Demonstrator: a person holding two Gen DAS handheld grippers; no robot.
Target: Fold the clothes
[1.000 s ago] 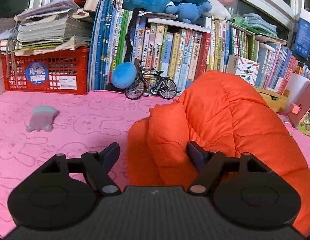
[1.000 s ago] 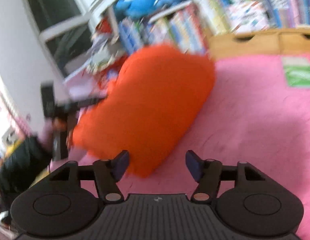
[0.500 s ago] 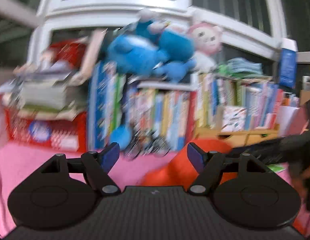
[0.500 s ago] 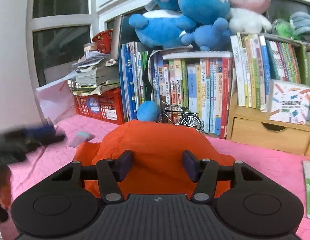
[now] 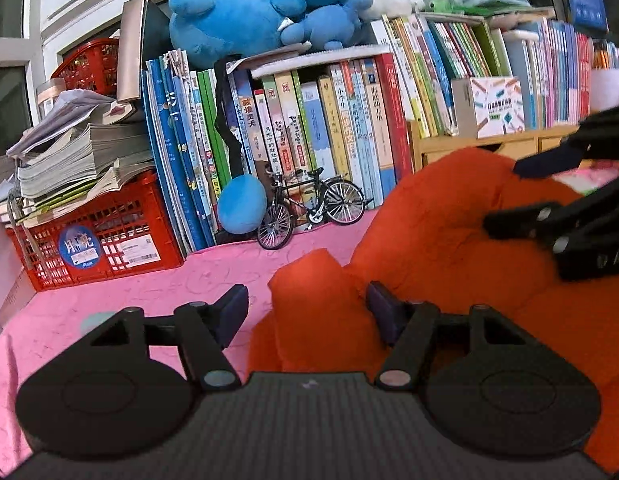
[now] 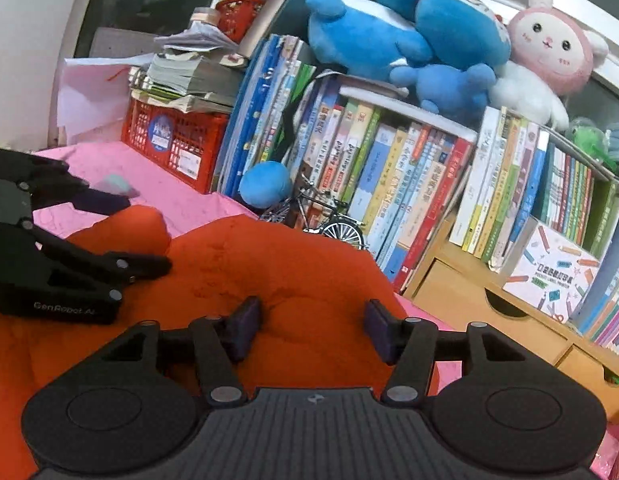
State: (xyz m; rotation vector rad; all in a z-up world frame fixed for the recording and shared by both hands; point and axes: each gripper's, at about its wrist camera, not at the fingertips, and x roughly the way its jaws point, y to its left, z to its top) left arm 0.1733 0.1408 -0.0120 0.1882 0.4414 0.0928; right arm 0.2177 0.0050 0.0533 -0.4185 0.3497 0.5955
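An orange puffy jacket [image 5: 441, 236] lies bunched on the pink bedspread [image 5: 121, 296]. My left gripper [image 5: 308, 316] is low at its left side, jaws closing, with a raised orange fold [image 5: 317, 304] between them. The left pad [image 5: 233, 314] stands clear of the cloth. My right gripper [image 6: 312, 328] hovers over the jacket's [image 6: 269, 264] right part, jaws opening, fabric bulging up between the pads without being pinched. Each gripper shows in the other's view: the right gripper [image 5: 517, 196] above the jacket's top, the left gripper [image 6: 133, 234] straddling the orange fold [image 6: 125, 224].
A row of upright books [image 5: 309, 136] backs the bed, with blue plush toys [image 5: 245, 20] on top. A red crate [image 5: 101, 236] of papers stands at the left, a model bicycle [image 5: 309, 208] and a blue ball [image 5: 241, 204] in front of the books. Wooden drawers [image 6: 469, 304] stand at the right.
The left view swung up and came back down, closer to the jacket's left fold, jaws narrower. The right gripper rolled upright and moved over the jacket, beside the left gripper.
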